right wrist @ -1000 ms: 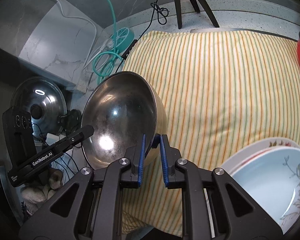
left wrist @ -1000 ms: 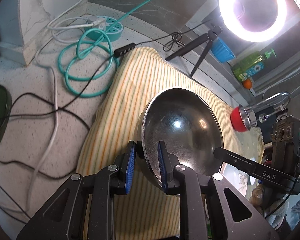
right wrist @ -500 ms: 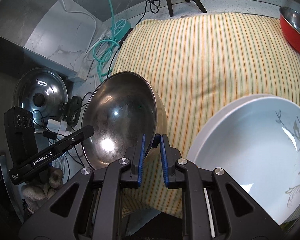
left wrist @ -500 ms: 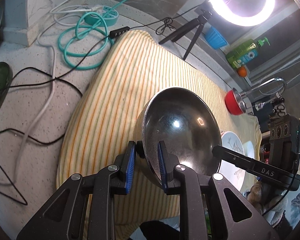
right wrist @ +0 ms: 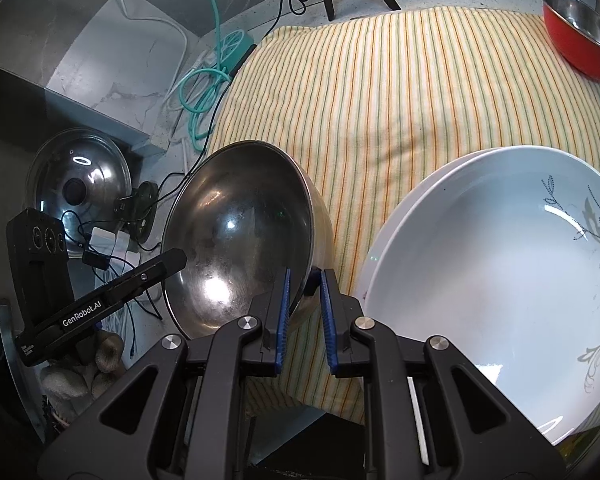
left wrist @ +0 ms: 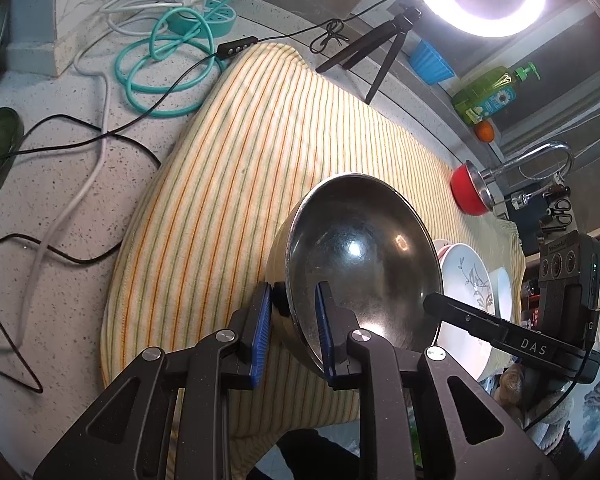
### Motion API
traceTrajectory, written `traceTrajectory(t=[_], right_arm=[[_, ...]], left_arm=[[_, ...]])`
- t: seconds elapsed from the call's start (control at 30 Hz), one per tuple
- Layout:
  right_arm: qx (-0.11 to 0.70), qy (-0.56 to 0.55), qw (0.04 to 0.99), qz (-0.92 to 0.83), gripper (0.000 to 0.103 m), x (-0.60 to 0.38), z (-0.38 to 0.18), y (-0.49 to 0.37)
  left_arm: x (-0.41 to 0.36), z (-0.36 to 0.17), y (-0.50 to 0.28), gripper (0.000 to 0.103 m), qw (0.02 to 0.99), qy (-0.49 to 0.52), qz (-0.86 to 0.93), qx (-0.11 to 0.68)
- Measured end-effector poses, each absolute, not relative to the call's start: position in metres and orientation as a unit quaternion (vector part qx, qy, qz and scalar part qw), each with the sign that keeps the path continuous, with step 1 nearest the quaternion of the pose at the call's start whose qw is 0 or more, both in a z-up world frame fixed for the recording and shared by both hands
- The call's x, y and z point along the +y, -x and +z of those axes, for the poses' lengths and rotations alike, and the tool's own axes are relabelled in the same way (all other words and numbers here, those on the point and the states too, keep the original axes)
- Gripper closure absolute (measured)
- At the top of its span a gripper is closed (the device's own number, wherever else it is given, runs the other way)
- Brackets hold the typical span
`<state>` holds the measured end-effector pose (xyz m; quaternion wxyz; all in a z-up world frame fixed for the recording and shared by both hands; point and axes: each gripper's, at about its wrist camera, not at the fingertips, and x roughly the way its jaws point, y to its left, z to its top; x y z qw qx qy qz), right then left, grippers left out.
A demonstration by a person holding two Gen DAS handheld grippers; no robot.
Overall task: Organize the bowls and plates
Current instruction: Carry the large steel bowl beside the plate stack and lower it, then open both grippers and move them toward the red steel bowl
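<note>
Speckled stone countertop [left wrist: 72, 184] w/ striped yellow cloth [left wrist: 236, 184] spread over it. On cloth: red bowl [right wrist: 580, 48], stacked white plates [right wrist: 496, 284]. On bare counter: teal cable coil [left wrist: 160, 68], ring-light tripod [left wrist: 376, 52], black/white cords.

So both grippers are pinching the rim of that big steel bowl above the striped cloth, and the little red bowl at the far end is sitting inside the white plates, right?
Not quite. The red bowl stands alone on the striped cloth, well apart from the white plates, as the right wrist view shows. The rest holds: the left gripper and right gripper both pinch the steel bowl by its rim.
</note>
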<state>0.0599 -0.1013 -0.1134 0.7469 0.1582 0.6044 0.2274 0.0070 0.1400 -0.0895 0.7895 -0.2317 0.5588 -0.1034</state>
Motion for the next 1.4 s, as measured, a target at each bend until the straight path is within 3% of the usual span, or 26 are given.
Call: traceTrajectory(t=[0.8,0.83,0.93,1.13,1.2,1.37,1.4], right_arm=[[0.601,-0.150,0.746,0.242,0.086,-0.101,-0.113,-0.058],[0.599,-0.149,0.748,0.243,0.083,-0.101,-0.111,-0.058],[0.587,-0.153,0.757,0.244,0.061,-0.104,-0.105,-0.058],[0.562,-0.145,0.778,0.239,0.051,-0.112,-0.087,-0.060],[0.549,-0.137,0.791,0.234,0.034,-0.117,-0.080,-0.059],[0.530,-0.128,0.807,0.226,0.017,-0.135,-0.067,-0.059],[0.528,-0.126,0.809,0.225,0.015,-0.138,-0.065,-0.059]], left_arm=[[0.147,-0.085,-0.008,0.081,0.789,0.228,-0.092,0.563],[0.147,-0.084,-0.009,0.081,0.790,0.227,-0.092,0.562],[0.149,-0.082,-0.010,0.080,0.790,0.227,-0.091,0.562],[0.150,-0.074,-0.014,0.078,0.797,0.222,-0.087,0.554],[0.148,-0.070,-0.016,0.076,0.802,0.218,-0.086,0.550],[0.138,-0.057,-0.023,0.069,0.816,0.196,-0.092,0.537],[0.134,-0.054,-0.025,0.064,0.819,0.190,-0.094,0.533]])
